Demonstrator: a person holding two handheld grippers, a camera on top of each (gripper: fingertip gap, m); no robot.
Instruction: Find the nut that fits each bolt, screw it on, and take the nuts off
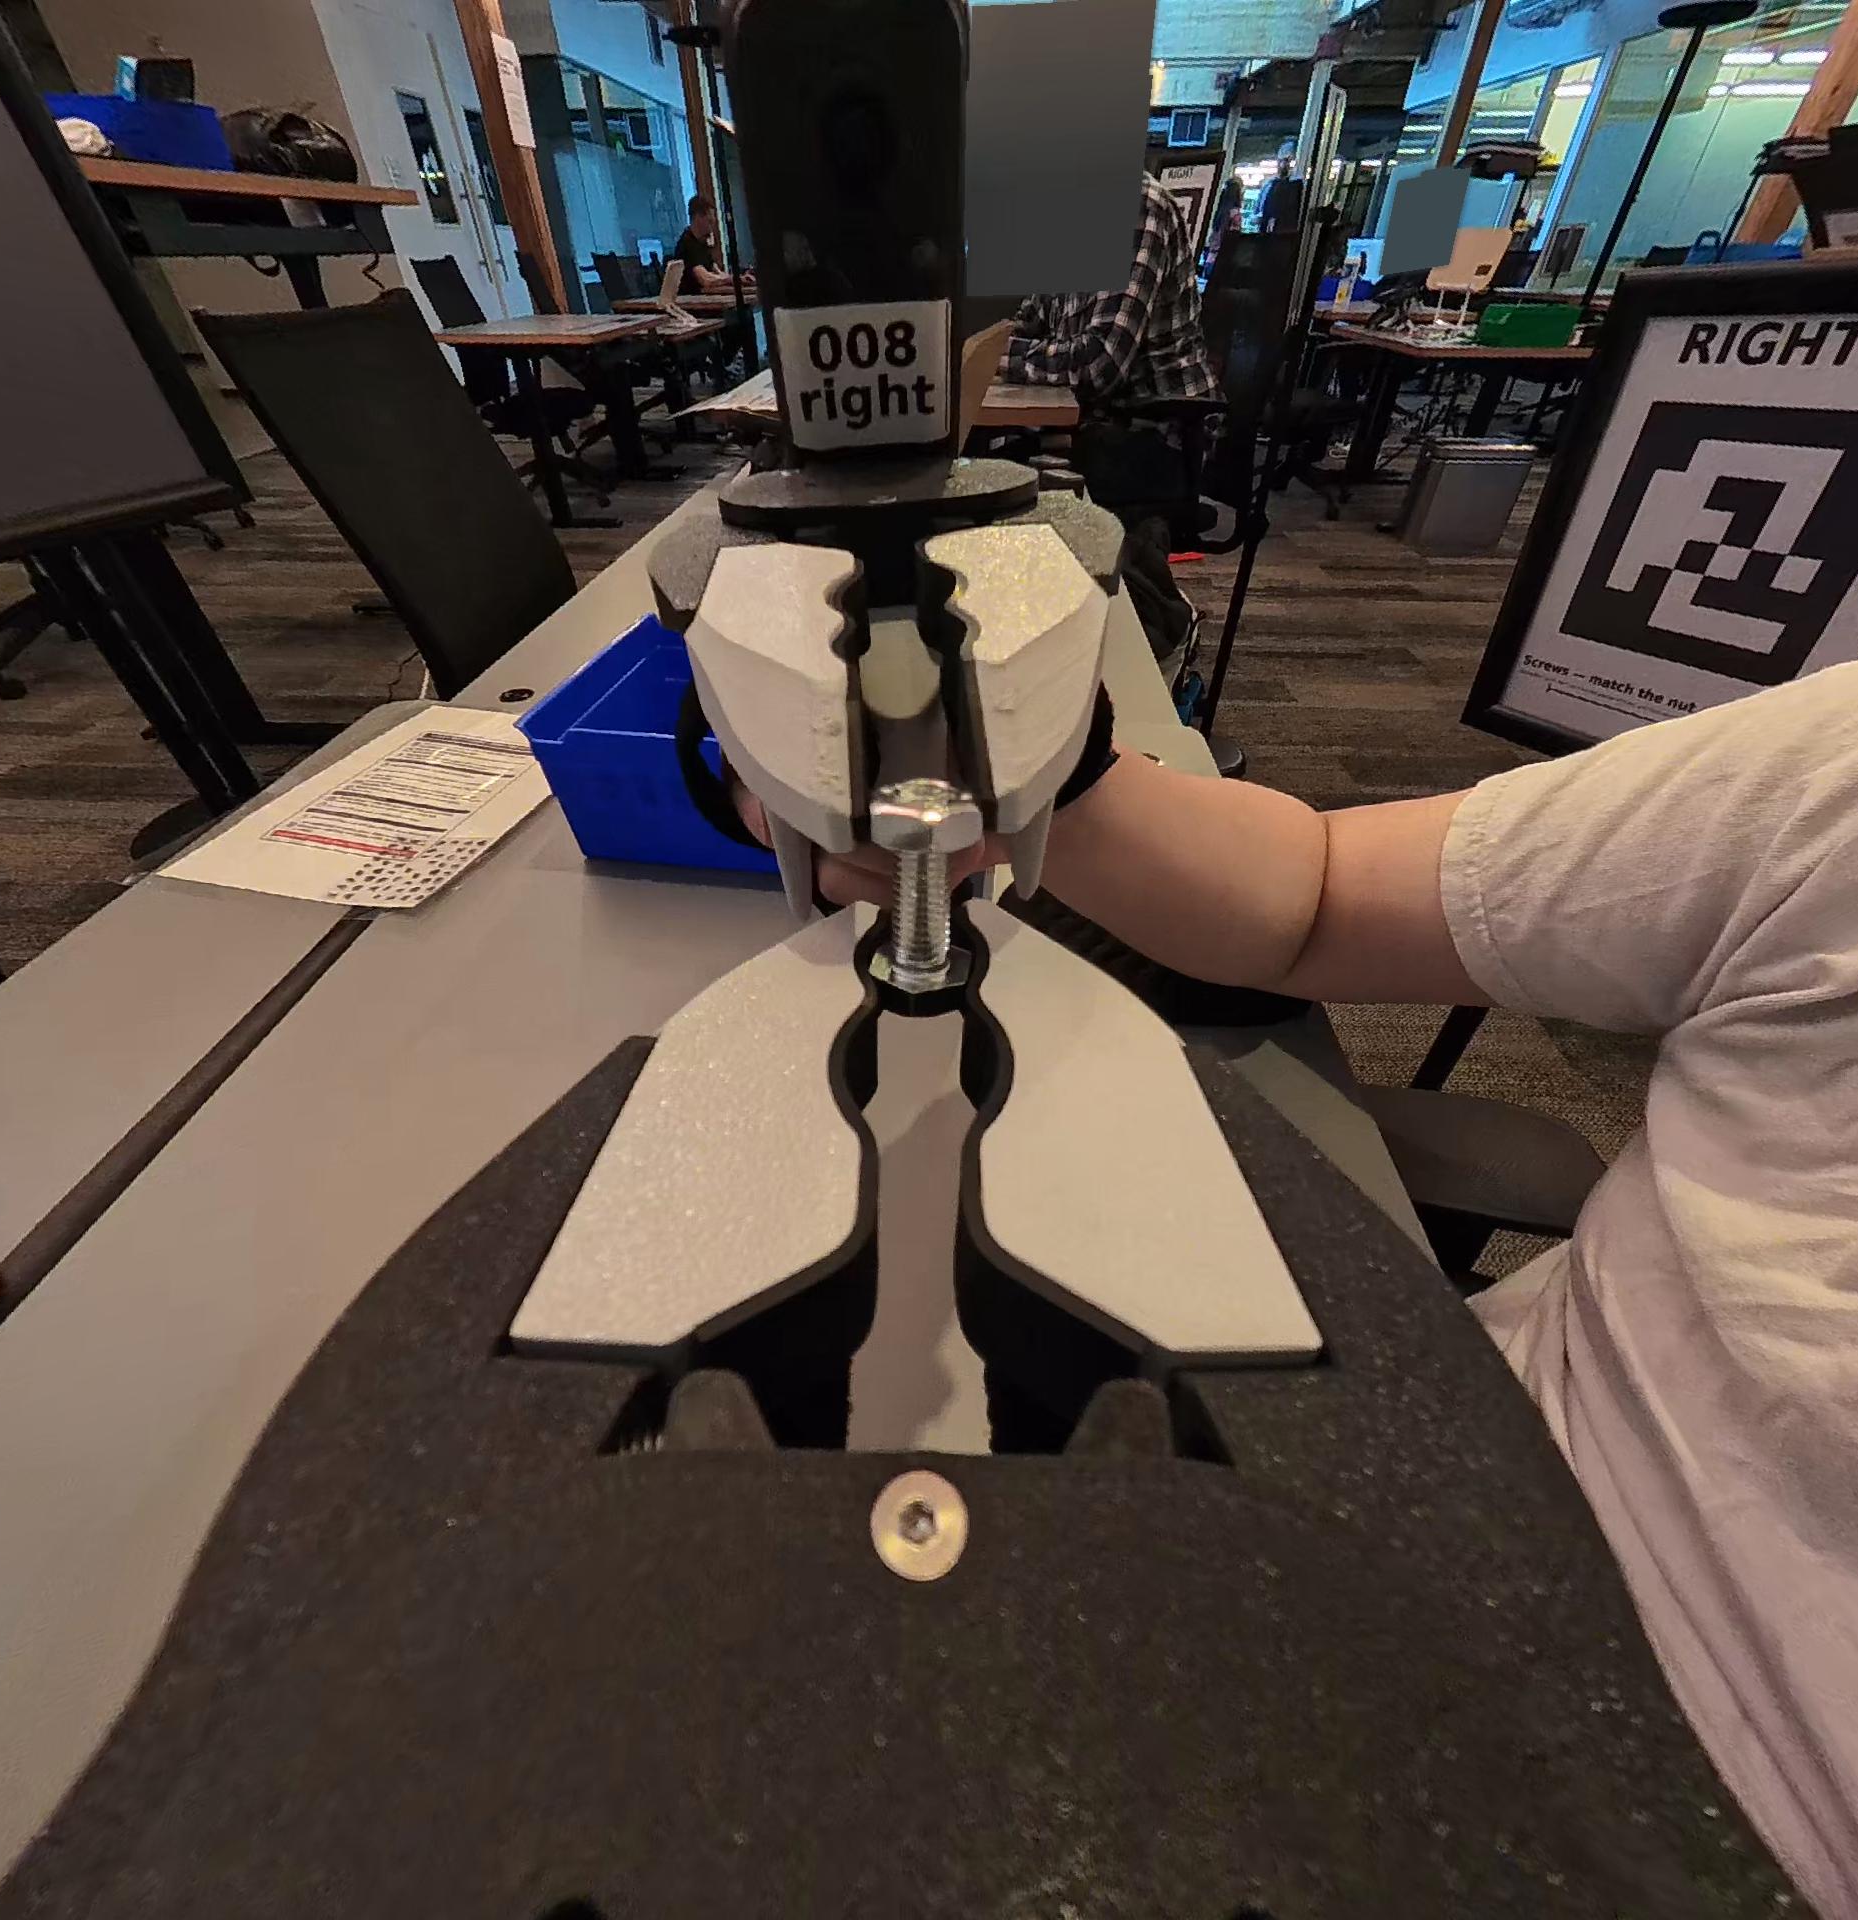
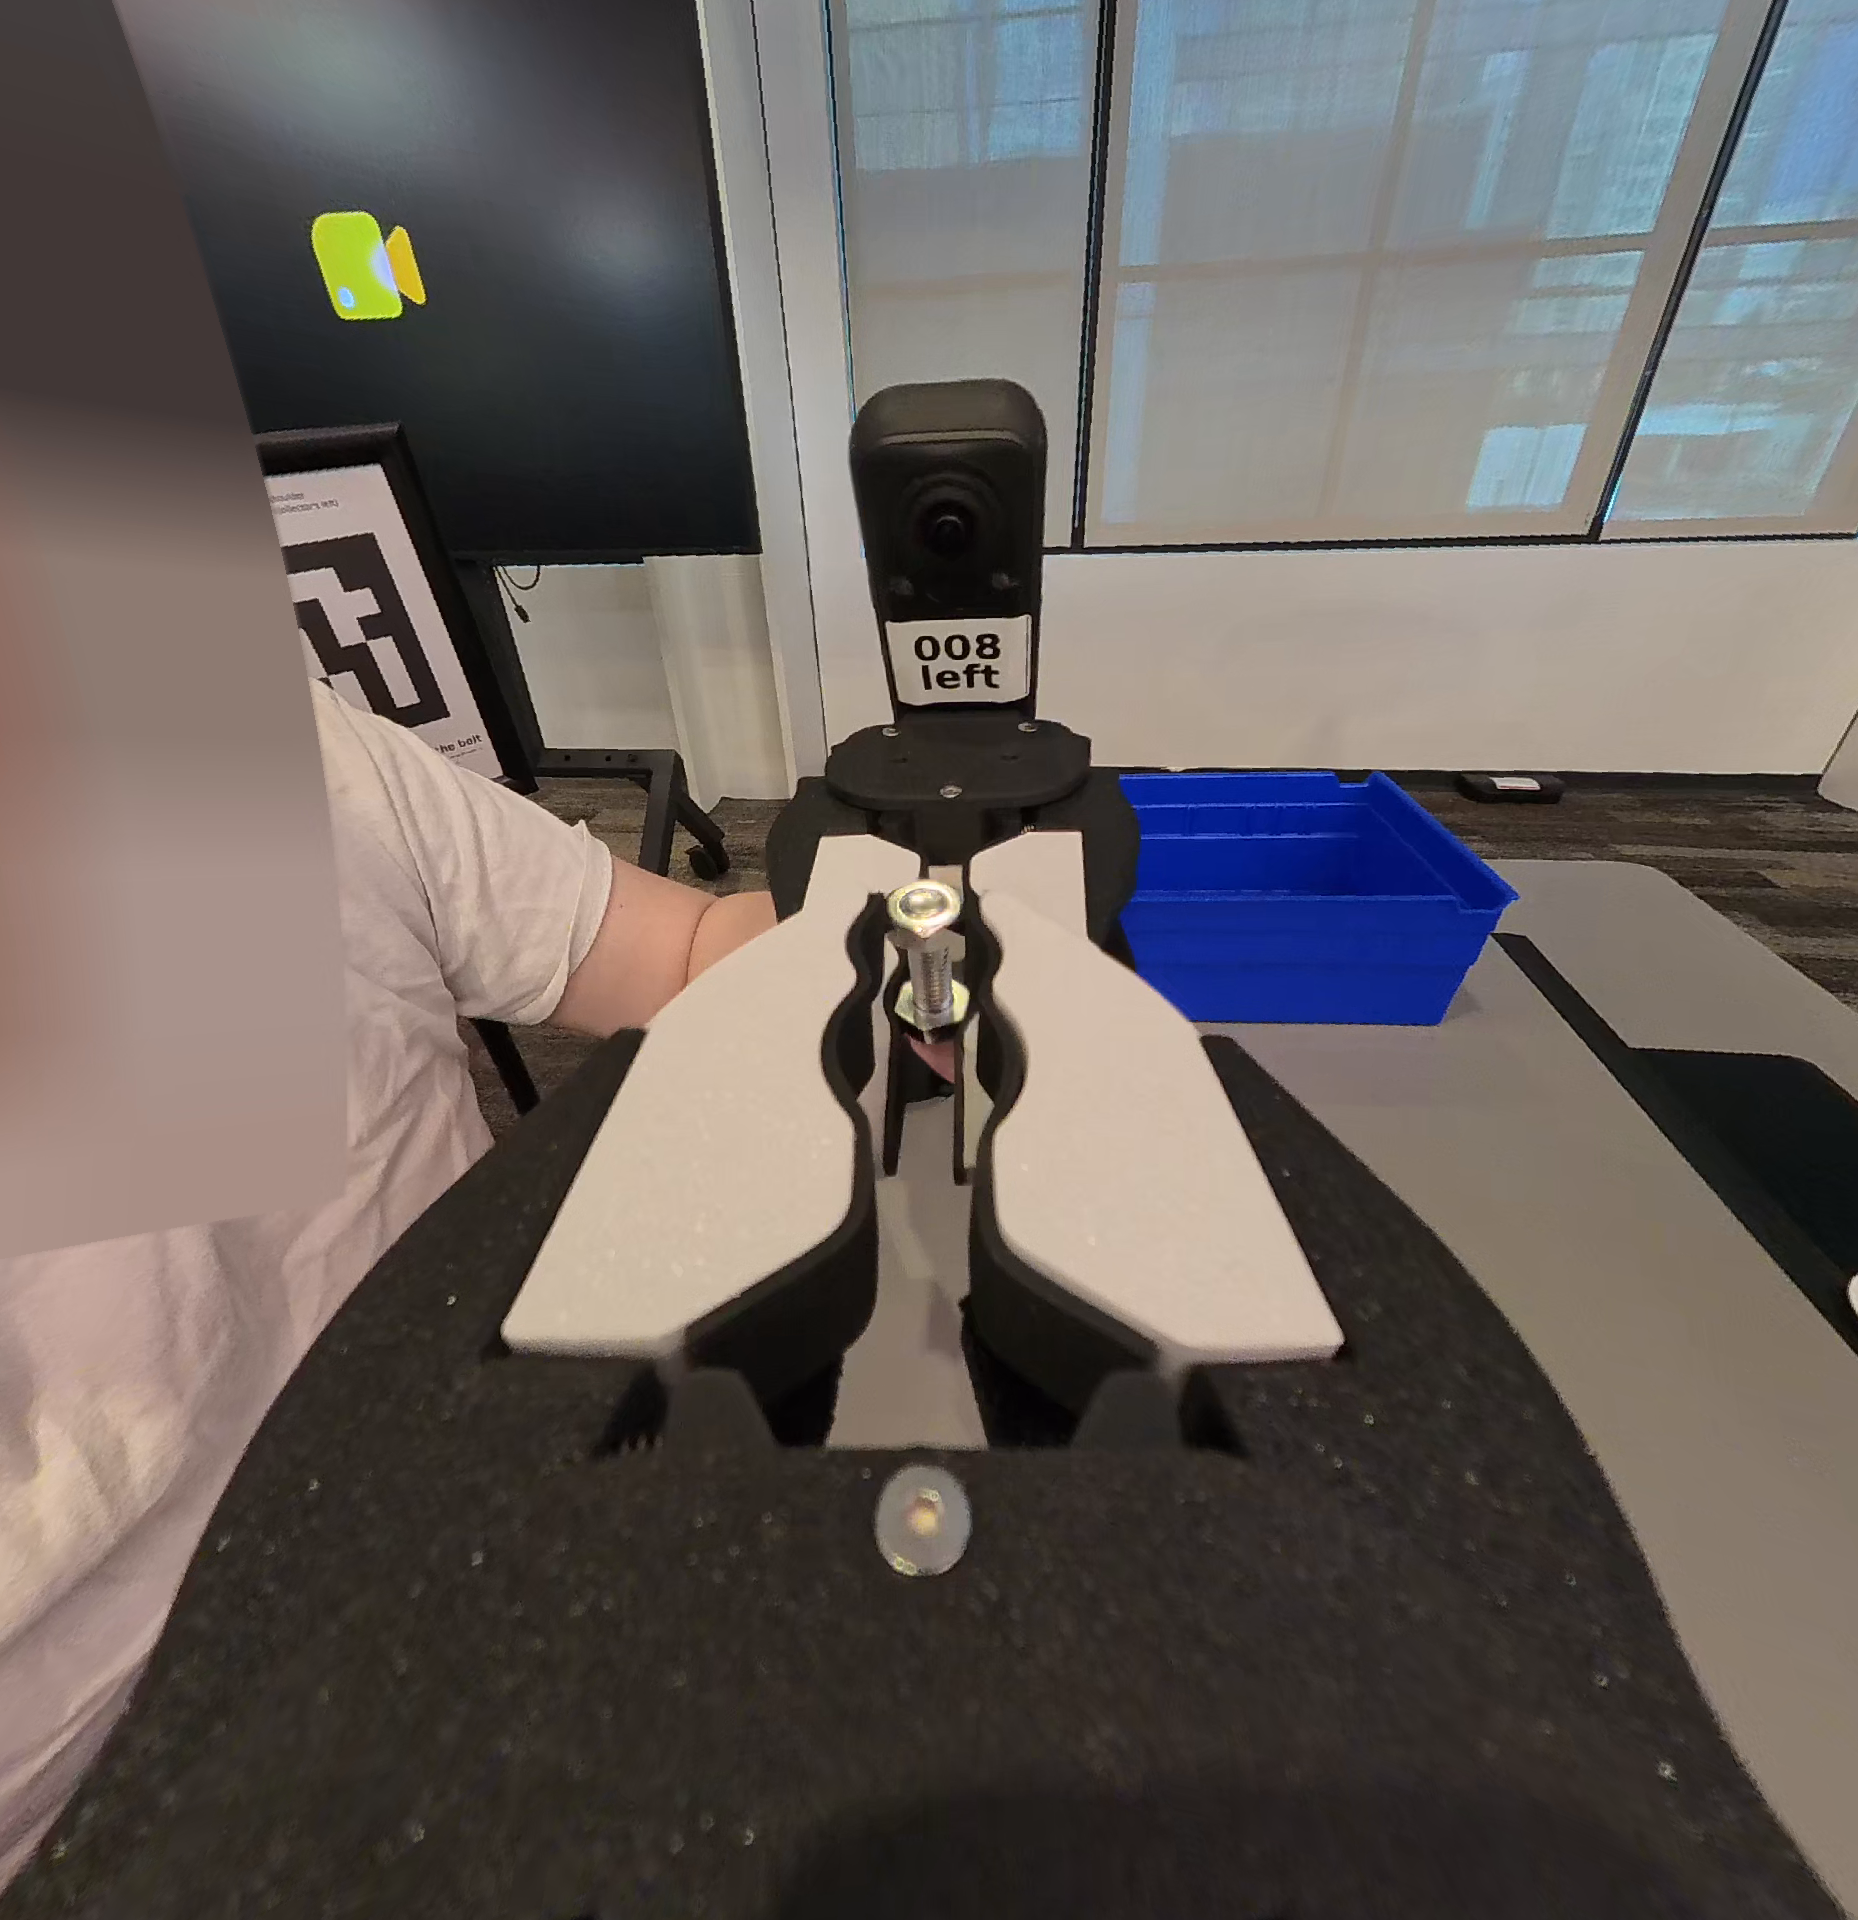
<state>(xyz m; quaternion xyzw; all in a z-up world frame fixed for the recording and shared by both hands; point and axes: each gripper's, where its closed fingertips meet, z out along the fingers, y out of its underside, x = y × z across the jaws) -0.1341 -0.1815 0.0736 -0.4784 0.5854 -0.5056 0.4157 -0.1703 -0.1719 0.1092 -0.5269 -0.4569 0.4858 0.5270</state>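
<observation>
A silver hex bolt (image 1: 917, 902) is held in the air between my two grippers, above the grey table (image 1: 385, 1091). My left gripper (image 1: 920, 971) is shut on a silver nut (image 1: 922, 975) that sits on the bolt's threaded end. My right gripper (image 1: 925, 831) faces it and is shut on the bolt's hex head (image 1: 925, 816). In the right wrist view my right gripper (image 2: 925, 920) clamps the bolt head (image 2: 923, 910). Below it the thread (image 2: 930, 975) runs into the nut (image 2: 931, 1003), which the left gripper (image 2: 930, 1029) holds. The bolt's tip past the nut is hidden.
A blue plastic bin (image 1: 634, 769) stands on the table behind the grippers; it also shows in the right wrist view (image 2: 1299, 914). A printed sheet (image 1: 405, 800) lies at the left. A framed marker board (image 1: 1714, 540) stands at the right. The person's arm (image 1: 1216, 894) reaches in from the right. One gripper's finger ends stand about 4 cm off the other's.
</observation>
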